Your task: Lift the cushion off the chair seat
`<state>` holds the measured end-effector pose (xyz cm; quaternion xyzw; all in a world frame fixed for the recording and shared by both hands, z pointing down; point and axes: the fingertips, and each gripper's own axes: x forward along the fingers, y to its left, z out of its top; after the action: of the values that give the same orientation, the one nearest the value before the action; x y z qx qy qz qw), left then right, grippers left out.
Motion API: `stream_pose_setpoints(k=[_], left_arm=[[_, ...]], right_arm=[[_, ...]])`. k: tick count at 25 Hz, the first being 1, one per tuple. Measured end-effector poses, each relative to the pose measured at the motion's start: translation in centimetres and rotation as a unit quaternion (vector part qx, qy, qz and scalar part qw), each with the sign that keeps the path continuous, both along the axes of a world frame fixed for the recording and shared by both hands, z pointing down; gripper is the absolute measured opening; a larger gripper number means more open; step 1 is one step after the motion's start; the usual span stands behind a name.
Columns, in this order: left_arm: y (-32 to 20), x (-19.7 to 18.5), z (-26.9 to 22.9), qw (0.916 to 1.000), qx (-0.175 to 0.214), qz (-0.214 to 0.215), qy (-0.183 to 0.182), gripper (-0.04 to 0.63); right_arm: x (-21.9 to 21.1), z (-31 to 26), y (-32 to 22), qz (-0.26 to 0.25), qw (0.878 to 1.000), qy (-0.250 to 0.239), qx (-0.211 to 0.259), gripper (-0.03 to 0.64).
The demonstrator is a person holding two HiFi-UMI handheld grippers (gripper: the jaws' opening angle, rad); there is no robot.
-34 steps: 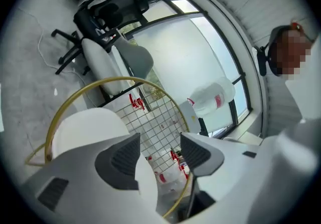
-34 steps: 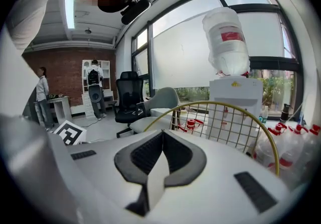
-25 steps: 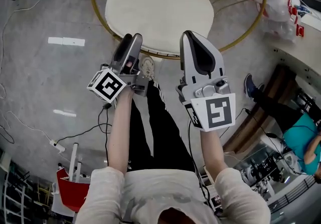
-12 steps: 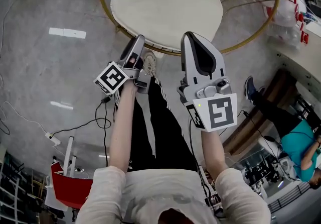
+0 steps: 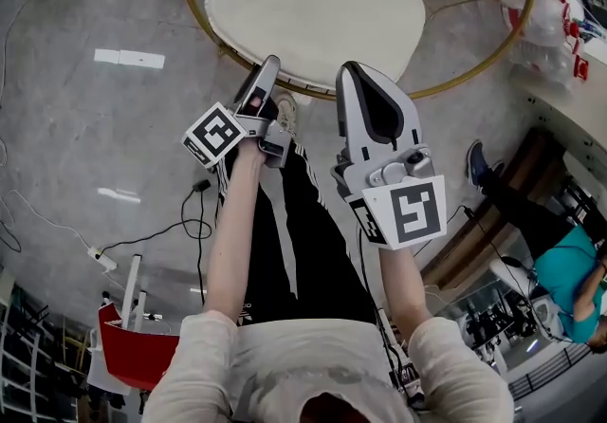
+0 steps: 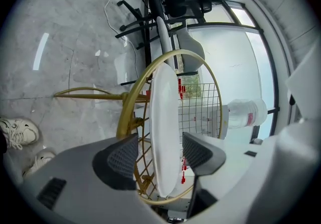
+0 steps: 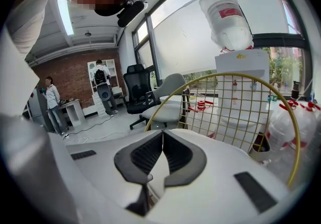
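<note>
A white oval cushion (image 5: 313,13) lies on the seat of a round chair with a gold wire frame (image 5: 194,27). My left gripper (image 5: 267,72) has reached the cushion's near edge. In the left gripper view it (image 6: 160,155) is open, and the cushion (image 6: 163,117) shows edge-on between the two pads with a gap on each side. My right gripper (image 5: 358,72) hovers over the cushion's near edge, a little right of the left one. Its jaws are shut with the tips touching and nothing between them (image 7: 162,135). The gold wire chair back (image 7: 241,112) rises behind it.
Black office chairs (image 6: 175,2) stand beyond the gold chair. A water dispenser with an upturned bottle (image 7: 225,12) is behind the chair back. Cables (image 5: 142,246) trail over the grey floor. People (image 7: 103,87) stand far off, and one sits at the right (image 5: 569,260).
My left gripper has moved forward from below the seat rim to the cushion's near edge. The right gripper has stayed almost in place, still shut.
</note>
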<state>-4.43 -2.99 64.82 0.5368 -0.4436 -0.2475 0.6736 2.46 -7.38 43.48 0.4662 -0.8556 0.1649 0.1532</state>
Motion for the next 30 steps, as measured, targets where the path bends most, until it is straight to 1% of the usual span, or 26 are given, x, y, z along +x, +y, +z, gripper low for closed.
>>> stream_pose_setpoints(k=[4, 7, 9, 12, 15, 19, 22, 25, 27, 30], left_arm=[[-1.1, 0.7, 0.0, 1.0, 0.005, -0.003, 0.008, 0.268], [-1.7, 1.2, 0.2, 0.9999, 0.01, 0.012, 0.002, 0.268], [-2.0, 1.5, 0.3, 0.9998, 0.009, 0.016, 0.008, 0.268], [-2.7, 2.0, 0.4, 0.9996, 0.005, 0.01, 0.028, 0.268], [-3.8, 2.7, 0.6, 0.9996, 0.007, 0.011, 0.027, 0.268], [-4.7, 3.3, 0.8, 0.9995, 0.007, 0.003, 0.031, 0.268], [-5.7, 4.0, 1.3, 0.999, 0.007, -0.009, 0.042, 0.266], [-6.1, 4.5, 1.4, 0.9984, 0.012, -0.015, 0.053, 0.264], [-6.1, 4.7, 1.4, 0.9984, 0.014, -0.012, 0.053, 0.262], [-6.0, 4.7, 1.5, 0.999, 0.018, -0.011, 0.039, 0.241]], right_arm=[[0.6, 0.5, 0.2, 0.007, 1.0, -0.003, -0.006, 0.017], [0.9, 0.6, 0.1, 0.011, 1.0, -0.006, -0.006, 0.017], [1.1, 0.7, 0.1, 0.015, 1.0, -0.009, -0.007, 0.017], [1.5, 0.8, 0.1, 0.019, 1.0, -0.011, -0.01, 0.017], [2.3, 1.1, -0.1, 0.02, 1.0, -0.014, -0.013, 0.017], [2.9, 1.4, -0.3, 0.027, 0.999, -0.022, -0.018, 0.017], [3.6, 1.9, -0.7, 0.032, 0.999, -0.025, -0.02, 0.017], [4.0, 2.3, -0.9, 0.025, 0.999, -0.015, -0.017, 0.017], [4.0, 2.5, -0.9, 0.023, 0.999, -0.015, -0.018, 0.017], [4.1, 2.7, -1.0, 0.028, 0.999, -0.023, -0.022, 0.017]])
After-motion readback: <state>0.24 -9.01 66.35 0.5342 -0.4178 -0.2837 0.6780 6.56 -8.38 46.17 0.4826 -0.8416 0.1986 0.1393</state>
